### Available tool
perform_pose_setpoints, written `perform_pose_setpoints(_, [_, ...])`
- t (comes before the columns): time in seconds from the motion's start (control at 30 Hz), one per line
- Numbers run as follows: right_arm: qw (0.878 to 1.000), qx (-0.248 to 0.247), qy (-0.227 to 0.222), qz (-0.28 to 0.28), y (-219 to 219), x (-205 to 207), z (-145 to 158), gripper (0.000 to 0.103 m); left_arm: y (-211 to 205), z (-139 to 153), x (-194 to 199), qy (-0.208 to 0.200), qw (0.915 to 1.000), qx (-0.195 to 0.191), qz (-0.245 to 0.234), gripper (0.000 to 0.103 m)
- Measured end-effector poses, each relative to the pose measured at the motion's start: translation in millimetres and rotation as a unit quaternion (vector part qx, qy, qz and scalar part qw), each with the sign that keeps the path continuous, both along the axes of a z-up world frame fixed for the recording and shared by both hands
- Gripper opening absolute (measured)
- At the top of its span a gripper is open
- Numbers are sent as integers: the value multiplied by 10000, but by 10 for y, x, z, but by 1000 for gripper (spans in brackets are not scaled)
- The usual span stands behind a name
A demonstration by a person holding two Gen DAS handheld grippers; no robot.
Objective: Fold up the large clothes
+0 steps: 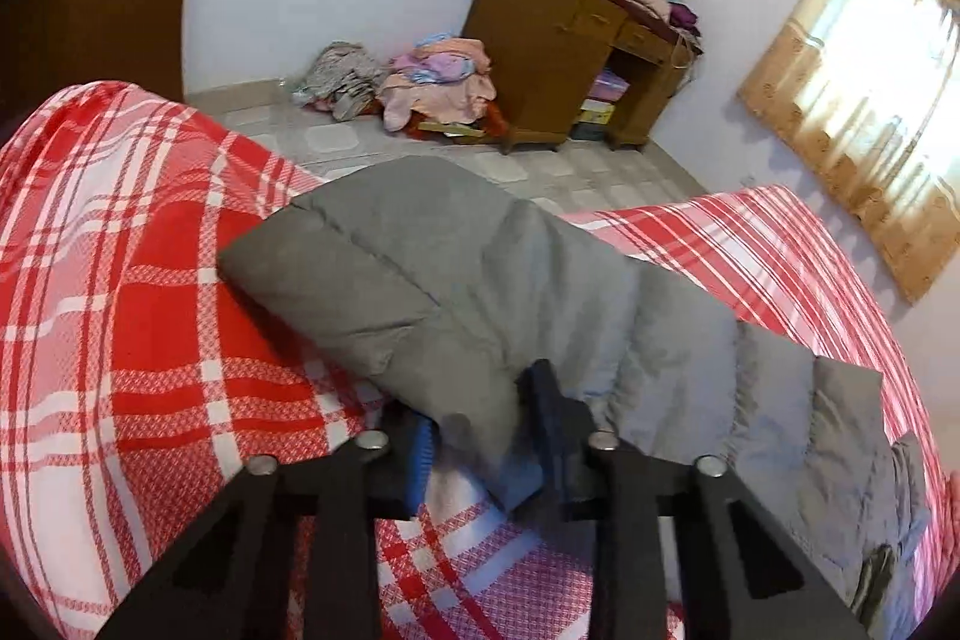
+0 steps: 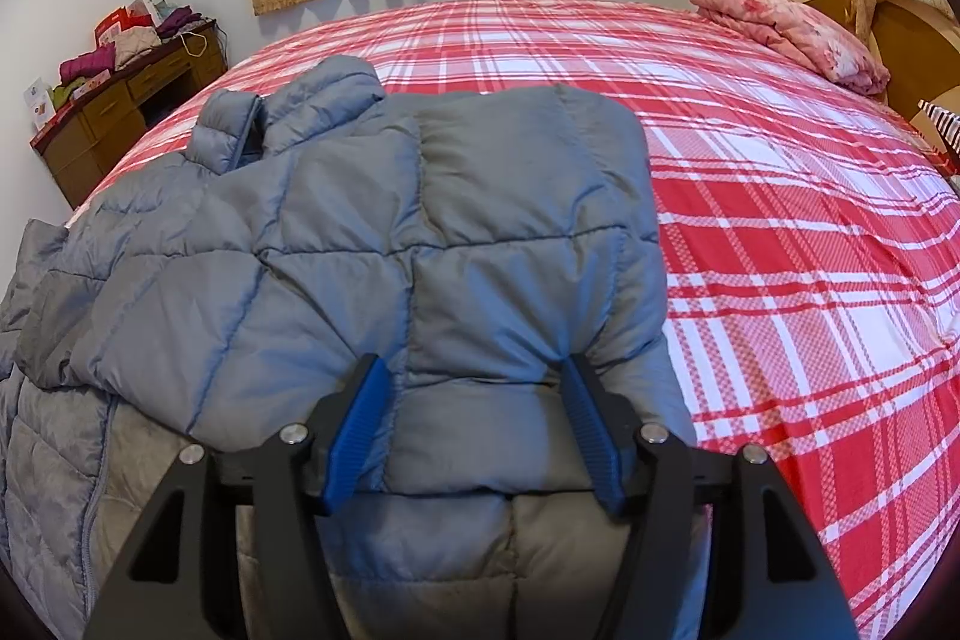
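Note:
A grey quilted puffer jacket (image 2: 336,220) lies on a bed with a red and white checked sheet (image 2: 780,220). In the right wrist view a sleeve is folded across the body, and the collar (image 2: 300,112) points to the far left. My right gripper (image 2: 473,361) grips a thick padded fold of the jacket, its blue pads (image 2: 354,430) pressing in on both sides. In the left wrist view the jacket (image 1: 450,280) runs from the centre to the lower right. My left gripper (image 1: 480,400) is pinched on its near edge, with fabric bunched between the narrow jaws.
A wooden desk (image 1: 552,40) piled with clothes and boxes stands against the far wall. A heap of clothes (image 1: 432,82) lies on the tiled floor beside it. A curtained window (image 1: 852,100) is at the right. A pink folded blanket (image 2: 792,34) lies near the headboard (image 2: 900,28).

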State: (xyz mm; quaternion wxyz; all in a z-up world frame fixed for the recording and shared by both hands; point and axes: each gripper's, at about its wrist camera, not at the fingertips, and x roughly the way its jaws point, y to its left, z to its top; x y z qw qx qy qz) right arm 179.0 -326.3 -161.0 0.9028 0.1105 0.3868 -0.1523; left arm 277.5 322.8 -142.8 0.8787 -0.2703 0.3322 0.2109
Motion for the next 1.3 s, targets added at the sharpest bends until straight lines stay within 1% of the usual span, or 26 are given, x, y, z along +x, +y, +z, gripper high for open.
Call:
perform_pose_setpoints(0.03, [10000,7,-4,3,-1,0,-1,64,-1,21,14,15,10000,6,-30,14])
perform_pose_setpoints(0.1, [10000,12,-10,4,2,-2,1,64,-14,114,-1,-30,9999,108,-42,7])
perform_pose_setpoints(0.23, [10000,12,-12,2,2,-3,2,64,-259,539,110,-382,9965,658,-339,5])
perform_pose_setpoints(0.3, [10000,8,-9,0,3,-3,2,64,-532,836,108,-733,9907,921,-681,5])
perform_pose_setpoints(0.33, [10000,7,-9,-1,3,-3,2,64,-706,990,97,-926,9863,1034,-890,5])
perform_pose_setpoints(0.4, [10000,20,-14,0,0,-4,2,64,-1113,1289,64,-1342,9734,1202,-1417,5])
perform_pose_setpoints(0.43, [10000,24,-16,1,1,-4,2,64,-1349,1423,27,-1538,9645,1300,-1707,5])
perform_pose_setpoints(0.47, [10000,27,-19,-2,6,-6,5,64,-1628,1553,-23,-1732,9532,1408,-2039,5])
perform_pose_setpoints(0.5, [10000,31,-22,-2,6,-6,5,64,-1925,1661,-80,-1910,9399,1479,-2412,5])
perform_pose_setpoints(0.53, [10000,35,-25,-2,5,-6,6,64,-2149,1724,-122,-2029,9287,1512,-2710,5])
perform_pose_setpoints(0.6, [10000,51,-35,-2,1,-12,9,64,-2741,1790,-288,-2242,8975,1644,-3424,5])
perform_pose_setpoints(0.63, [10000,64,-43,-2,-4,-15,9,64,-3023,1767,-371,-2276,8817,1666,-3783,5])
perform_pose_setpoints(0.7, [9999,106,-70,-3,-15,-25,12,64,-3462,1643,-508,-2238,8584,1711,-4287,5])
perform_pose_setpoints(0.73, [9999,142,-92,-2,-25,-32,11,64,-3667,1531,-569,-2167,8489,1705,-4510,5])
perform_pose_setpoints(0.77, [9998,174,-111,-1,-34,-41,13,64,-3800,1438,-614,-2091,8435,1700,-4647,5])
perform_pose_setpoints(0.8, [9997,211,-133,1,-47,-50,14,64,-3954,1295,-650,-1952,8395,1712,-4773,5])
perform_pose_setpoints(0.83, [9995,262,-161,3,-61,-58,14,64,-4056,1181,-672,-1806,8393,1721,-4831,5])
perform_pose_setpoints(0.9, [9992,339,-207,7,-80,-75,17,65,-4208,855,-635,-1297,8417,1499,-5023,5])
perform_pose_setpoints(0.93, [9991,364,-223,13,-87,-80,17,65,-4238,751,-607,-1105,8437,1403,-5062,6])
perform_pose_setpoints(0.97, [9989,391,-239,21,-93,-82,18,66,-4264,595,-561,-787,8471,1264,-5101,6])
perform_pose_setpoints(1.0, [9989,403,-246,28,-94,-83,19,66,-4297,493,-594,-621,8474,1210,-5132,6])
perform_pose_setpoints(1.03, [9988,419,-256,32,-97,-85,19,66,-4318,373,-565,-369,8458,1158,-5195,6])
perform_pose_setpoints(1.07, [9987,429,-263,34,-99,-89,21,66,-4338,306,-577,-229,8444,1153,-5226,6])
perform_pose_setpoints(1.13, [9986,457,-281,34,-104,-93,22,66,-4337,177,-650,-27,8432,1164,-5248,6])
perform_pose_setpoints(1.17, [9985,464,-282,35,-110,-91,22,66,-4354,150,-692,-15,8433,1177,-5244,6])
perform_pose_setpoints(1.3, [9986,451,-266,19,-106,-83,20,66,-4284,179,-898,41,8430,1311,-5217,7])
